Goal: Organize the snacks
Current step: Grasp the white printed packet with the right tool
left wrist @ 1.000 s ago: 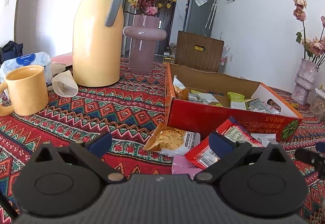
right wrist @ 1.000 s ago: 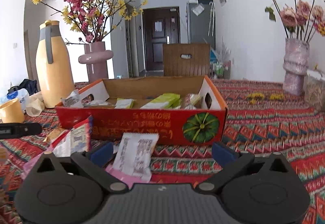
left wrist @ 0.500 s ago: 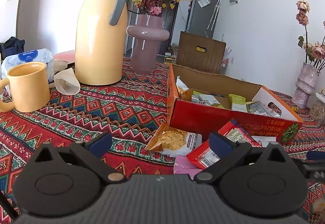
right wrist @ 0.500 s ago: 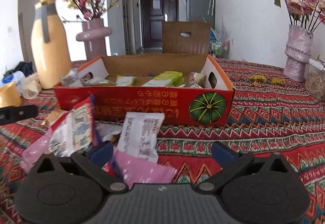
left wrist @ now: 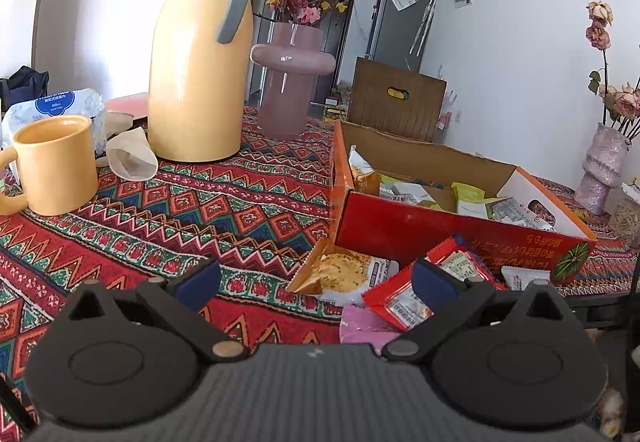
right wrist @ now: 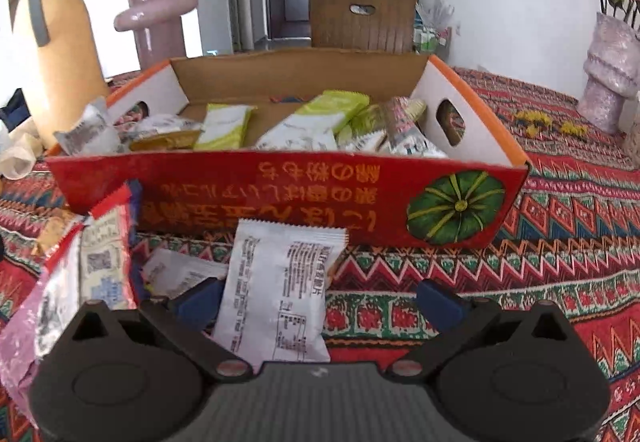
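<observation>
A red cardboard box holds several snack packets, and it also shows in the left wrist view. Loose packets lie in front of it. My right gripper is open and low over a white packet, which lies between its fingers. A red packet and a pink one lie to its left. My left gripper is open and empty, near a biscuit packet, the red packet and the pink packet.
A yellow thermos jug, a yellow mug, a pink vase with flowers and a tissue pack stand at the left on the patterned tablecloth. Another vase stands at the far right. A wooden chair stands behind the box.
My right gripper has moved forward and down, so the white packet now lies between its fingers. My left gripper has shifted only slightly.
</observation>
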`<state>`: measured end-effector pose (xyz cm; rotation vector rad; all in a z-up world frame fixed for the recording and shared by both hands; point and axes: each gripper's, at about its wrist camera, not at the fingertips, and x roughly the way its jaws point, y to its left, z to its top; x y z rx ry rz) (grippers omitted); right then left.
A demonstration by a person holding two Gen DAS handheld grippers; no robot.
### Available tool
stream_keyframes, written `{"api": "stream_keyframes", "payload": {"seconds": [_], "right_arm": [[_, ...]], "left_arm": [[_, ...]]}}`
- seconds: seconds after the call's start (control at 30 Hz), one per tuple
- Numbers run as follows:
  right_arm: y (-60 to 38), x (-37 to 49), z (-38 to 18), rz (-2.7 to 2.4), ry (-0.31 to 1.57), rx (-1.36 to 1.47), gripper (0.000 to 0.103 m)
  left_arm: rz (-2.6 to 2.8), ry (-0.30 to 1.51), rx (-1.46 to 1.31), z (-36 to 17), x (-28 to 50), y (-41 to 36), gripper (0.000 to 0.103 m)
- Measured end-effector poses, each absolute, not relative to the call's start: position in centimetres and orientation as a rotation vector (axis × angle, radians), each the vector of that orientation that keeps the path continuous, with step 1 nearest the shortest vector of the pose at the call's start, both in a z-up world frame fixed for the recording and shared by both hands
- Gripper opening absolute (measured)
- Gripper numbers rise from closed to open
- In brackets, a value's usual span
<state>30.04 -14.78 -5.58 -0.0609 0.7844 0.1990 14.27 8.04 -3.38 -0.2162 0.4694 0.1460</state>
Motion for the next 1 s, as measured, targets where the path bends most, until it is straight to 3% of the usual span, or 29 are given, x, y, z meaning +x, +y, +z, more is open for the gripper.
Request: {"api": "stream_keyframes", "payload": {"seconds": [0.53,0.63,0.7,0.8,1.0], "right_arm": [[-15.1,30.0,-6.1,0.214,0.77,-0.06,0.103],[-15.0,29.4,-5.7,0.233,0.753,-0.059,0.082],[-14.9,28.7,-5.4,0.258,0.733,-0.06,0.05],[-14.6,27.8,-5.1,0.269,0.695,-0.089,0.039],[-15.7,26.3,-3.7,0.268,0.606,-0.08,0.038]], "left_arm": [[0.153,0.482,-0.223,-3.5,14.5,8.2,0.103],[0.152,0.483,-0.224,-3.5,14.4,8.2,0.103],[0.152,0.483,-0.223,-3.5,14.4,8.2,0.103],[0.152,0.483,-0.224,-3.5,14.4,8.2,0.103],[0.153,0.485,-0.223,-3.5,14.4,8.2,0.103]]}}
